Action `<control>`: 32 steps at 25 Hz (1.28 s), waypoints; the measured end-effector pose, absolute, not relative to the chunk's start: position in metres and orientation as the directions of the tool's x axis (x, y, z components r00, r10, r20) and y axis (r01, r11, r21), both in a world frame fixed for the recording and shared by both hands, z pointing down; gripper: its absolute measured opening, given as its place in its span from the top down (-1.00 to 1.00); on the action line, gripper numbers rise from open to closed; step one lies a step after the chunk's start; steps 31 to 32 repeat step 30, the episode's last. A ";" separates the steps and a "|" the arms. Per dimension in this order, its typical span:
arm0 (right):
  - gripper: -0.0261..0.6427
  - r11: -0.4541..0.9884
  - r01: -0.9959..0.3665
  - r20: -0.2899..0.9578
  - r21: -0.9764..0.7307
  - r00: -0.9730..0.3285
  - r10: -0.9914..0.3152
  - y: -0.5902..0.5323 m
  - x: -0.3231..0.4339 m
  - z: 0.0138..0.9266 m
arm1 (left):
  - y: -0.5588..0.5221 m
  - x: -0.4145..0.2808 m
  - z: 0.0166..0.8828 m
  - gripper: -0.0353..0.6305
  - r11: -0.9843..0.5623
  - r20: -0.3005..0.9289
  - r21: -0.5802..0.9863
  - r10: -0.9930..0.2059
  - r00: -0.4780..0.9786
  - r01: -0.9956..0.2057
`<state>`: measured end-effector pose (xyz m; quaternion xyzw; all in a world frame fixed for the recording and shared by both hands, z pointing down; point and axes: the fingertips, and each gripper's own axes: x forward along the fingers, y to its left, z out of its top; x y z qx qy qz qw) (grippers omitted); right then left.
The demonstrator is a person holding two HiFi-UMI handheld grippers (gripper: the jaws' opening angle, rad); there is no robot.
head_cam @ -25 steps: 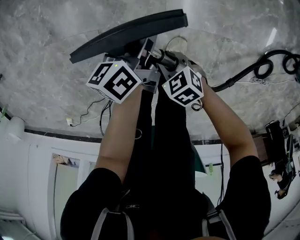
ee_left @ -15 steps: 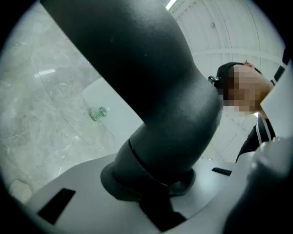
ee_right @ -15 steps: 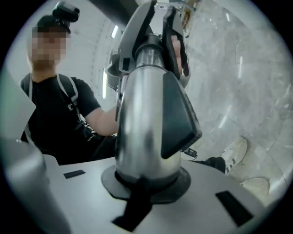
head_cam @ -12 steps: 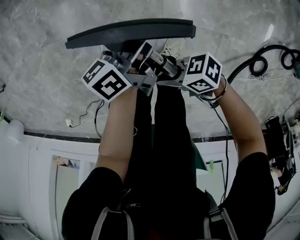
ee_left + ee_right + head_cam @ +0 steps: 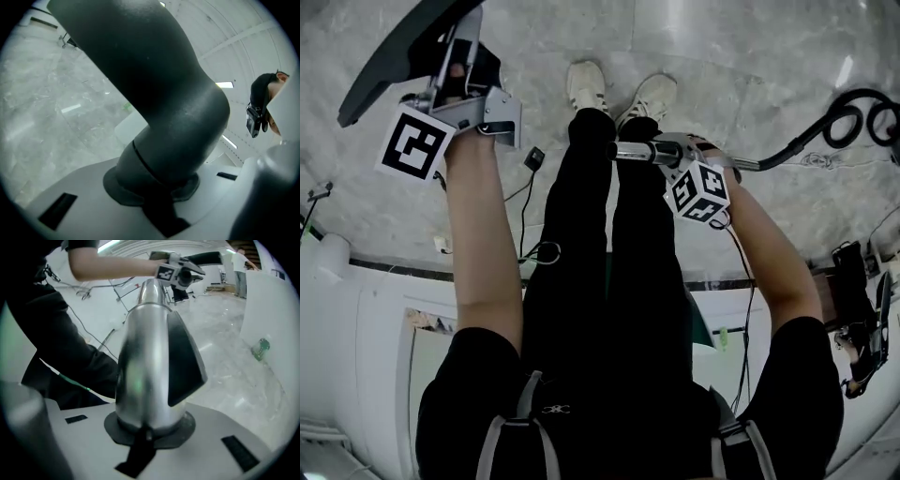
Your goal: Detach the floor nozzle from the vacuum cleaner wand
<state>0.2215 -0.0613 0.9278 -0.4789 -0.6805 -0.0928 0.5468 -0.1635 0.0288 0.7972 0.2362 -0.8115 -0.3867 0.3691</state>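
L gripper (image 5: pixel 457 67) clamps nozzle (image 5: pixel 389 54), apart from wand (image 5: pixel 630 151) in R gripper (image 5: pixel 667 154).

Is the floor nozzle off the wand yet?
Off. The left gripper holds the floor nozzle at upper left; the right gripper holds the wand, end bare, well apart.

The head view looks steeply down from overhead to the marble floor (image 5: pixel 750 56). The left gripper view sits tight against the floor nozzle (image 5: pixel 154 93). The right gripper view sits as close to the wand (image 5: pixel 145 376), facing along it to the left hand-held gripper (image 5: pixel 180 273), which the head view shares.
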 end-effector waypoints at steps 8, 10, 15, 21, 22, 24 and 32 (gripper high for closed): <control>0.76 0.600 0.712 0.849 -0.366 -0.009 0.529 -0.081 0.153 0.911 | 0.011 -0.133 0.810 0.65 0.540 0.458 0.841 -0.686 -0.566 0.026; 0.76 0.628 0.681 0.840 -0.378 -0.033 0.541 -0.081 0.141 0.905 | 0.011 -0.127 0.810 0.65 0.535 0.467 0.843 -0.683 -0.561 0.050; 0.76 0.636 0.674 0.839 -0.375 -0.045 0.543 -0.077 0.125 0.900 | 0.007 -0.122 0.821 0.65 0.521 0.466 0.852 -0.710 -0.528 0.052; 0.76 0.662 0.634 0.813 -0.401 -0.088 0.576 -0.068 0.103 0.849 | -0.008 -0.119 0.775 0.65 0.492 0.434 0.870 -0.723 -0.538 0.041; 0.76 0.669 0.621 0.808 -0.408 -0.096 0.582 -0.066 0.100 0.846 | -0.009 -0.118 0.770 0.65 0.490 0.432 0.871 -0.724 -0.538 0.039; 0.76 0.680 0.612 0.806 -0.405 -0.113 0.581 -0.065 0.093 0.845 | -0.011 -0.118 0.764 0.65 0.494 0.422 0.870 -0.729 -0.539 0.012; 0.76 0.676 0.633 0.812 -0.376 -0.126 0.570 -0.050 0.088 0.854 | -0.017 -0.114 0.757 0.65 0.457 0.390 0.889 -0.750 -0.534 0.007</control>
